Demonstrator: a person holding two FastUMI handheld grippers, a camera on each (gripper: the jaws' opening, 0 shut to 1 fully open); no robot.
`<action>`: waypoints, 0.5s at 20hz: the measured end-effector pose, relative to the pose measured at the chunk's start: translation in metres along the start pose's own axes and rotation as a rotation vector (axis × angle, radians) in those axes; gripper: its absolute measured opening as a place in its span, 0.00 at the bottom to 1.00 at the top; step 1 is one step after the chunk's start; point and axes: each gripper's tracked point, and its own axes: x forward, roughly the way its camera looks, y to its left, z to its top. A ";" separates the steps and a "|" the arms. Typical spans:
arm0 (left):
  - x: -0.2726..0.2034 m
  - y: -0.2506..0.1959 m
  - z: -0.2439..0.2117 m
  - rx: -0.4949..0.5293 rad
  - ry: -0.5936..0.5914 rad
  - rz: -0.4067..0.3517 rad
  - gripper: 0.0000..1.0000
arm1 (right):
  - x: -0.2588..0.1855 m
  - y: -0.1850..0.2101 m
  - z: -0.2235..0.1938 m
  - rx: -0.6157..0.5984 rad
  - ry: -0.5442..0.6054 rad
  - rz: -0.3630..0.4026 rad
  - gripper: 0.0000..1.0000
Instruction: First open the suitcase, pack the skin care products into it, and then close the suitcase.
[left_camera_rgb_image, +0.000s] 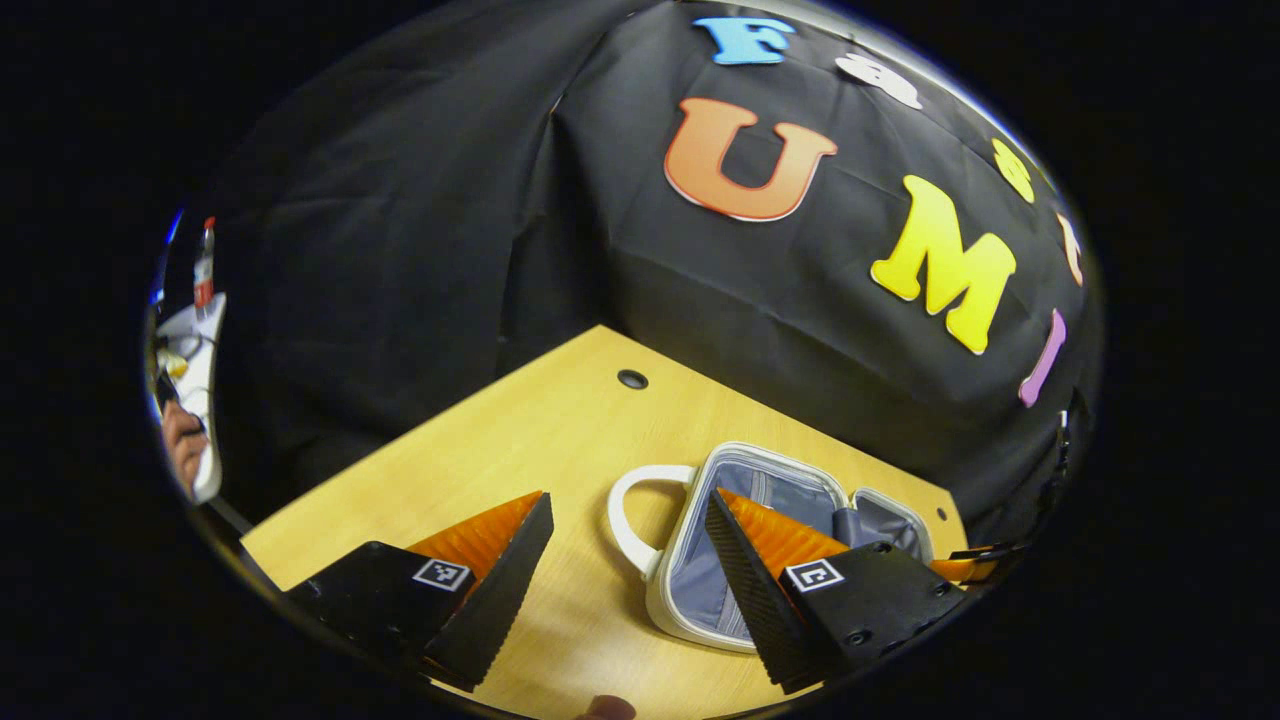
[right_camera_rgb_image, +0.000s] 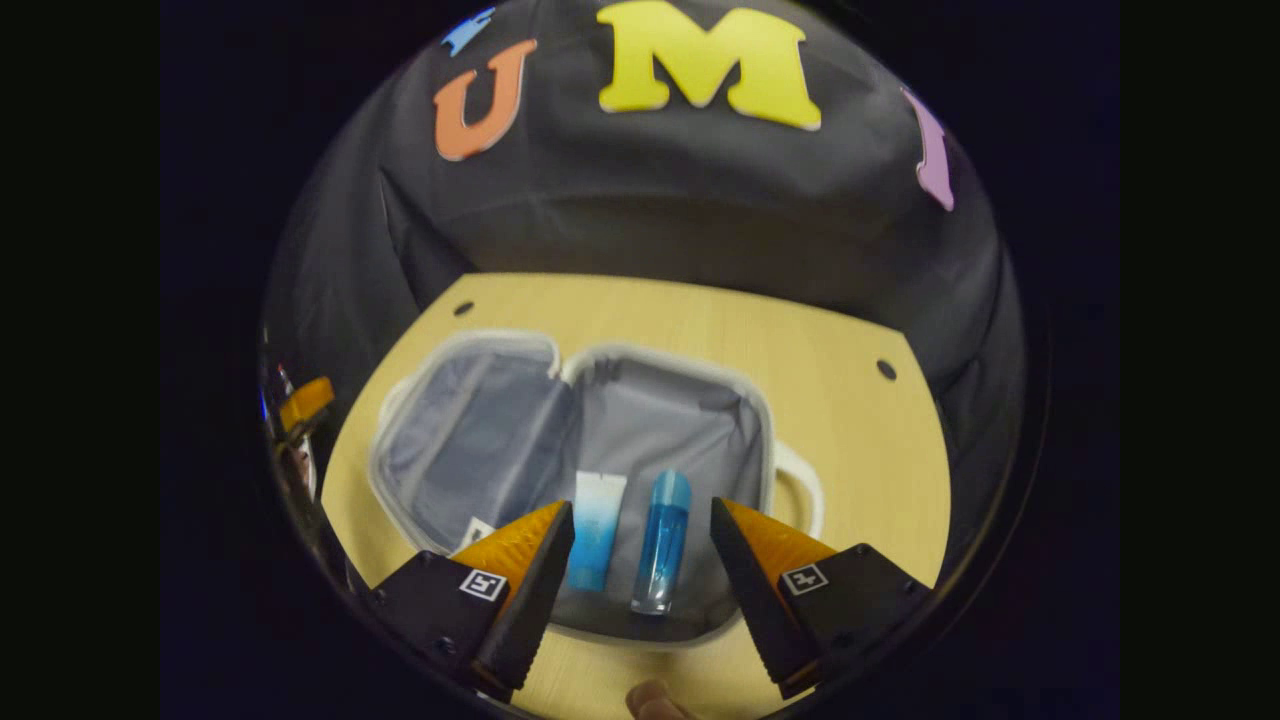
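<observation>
- Suitcase lies flat and unzipped on the tabletop; opening looks done.
- Nearest, the right claw hangs spread and empty over its near half.
- Just beyond, a tube and a bottle rest inside, apparently packed.
- Left claw, parted and empty, hovers by the handle; closing remains.

White suitcase lying open, grey-lined, blue tube and blue bottle side by side inside
</observation>
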 end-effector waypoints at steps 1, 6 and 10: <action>0.011 0.004 -0.005 -0.069 0.021 -0.020 0.99 | -0.019 -0.006 0.017 -0.012 -0.054 -0.011 0.81; 0.058 0.007 -0.032 -0.476 0.145 -0.163 0.99 | -0.129 -0.031 0.100 -0.080 -0.343 -0.063 0.81; 0.087 0.018 -0.044 -0.683 0.186 -0.184 0.98 | -0.208 -0.057 0.122 -0.080 -0.491 -0.107 0.77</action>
